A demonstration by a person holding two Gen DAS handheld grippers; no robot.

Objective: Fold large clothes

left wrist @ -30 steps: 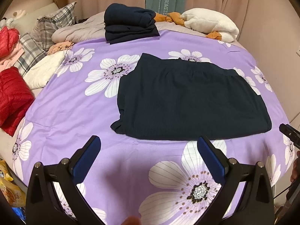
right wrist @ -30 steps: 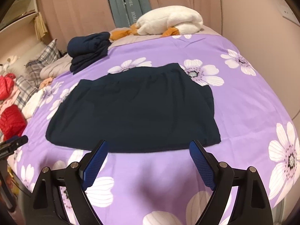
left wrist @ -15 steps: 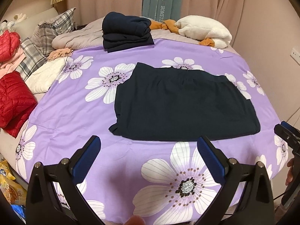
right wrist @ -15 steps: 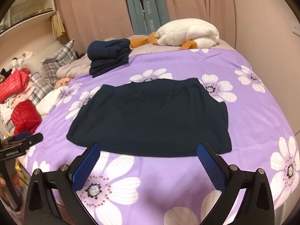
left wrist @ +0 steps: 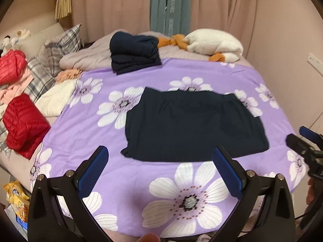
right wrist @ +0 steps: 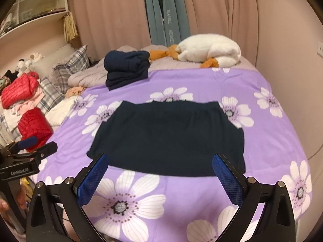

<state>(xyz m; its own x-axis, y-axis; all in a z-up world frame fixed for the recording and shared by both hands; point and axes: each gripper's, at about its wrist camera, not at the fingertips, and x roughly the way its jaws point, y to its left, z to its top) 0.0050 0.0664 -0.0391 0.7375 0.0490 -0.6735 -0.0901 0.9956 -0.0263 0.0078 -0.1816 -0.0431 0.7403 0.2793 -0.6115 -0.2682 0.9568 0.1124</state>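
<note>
A dark navy garment [left wrist: 191, 125] lies folded flat into a rough rectangle on the purple flowered bedspread [left wrist: 84, 129]; it also shows in the right wrist view [right wrist: 169, 137]. My left gripper [left wrist: 160, 157] is open and empty, held back from the garment's near edge. My right gripper [right wrist: 159, 164] is open and empty, also held back above the near edge of the bed. Each gripper shows at the side of the other's view: the right one [left wrist: 302, 143] and the left one [right wrist: 28, 151].
A stack of folded navy clothes [left wrist: 133, 52] sits at the far side of the bed. White and orange bedding [left wrist: 214, 44] lies far right. Red jackets [left wrist: 24, 125], plaid pillows [left wrist: 58, 48] and white cloth lie left. A wall stands close on the right.
Both grippers have pulled back and up from the garment, so the bed looks farther away. The garment has not moved. Both stay open.
</note>
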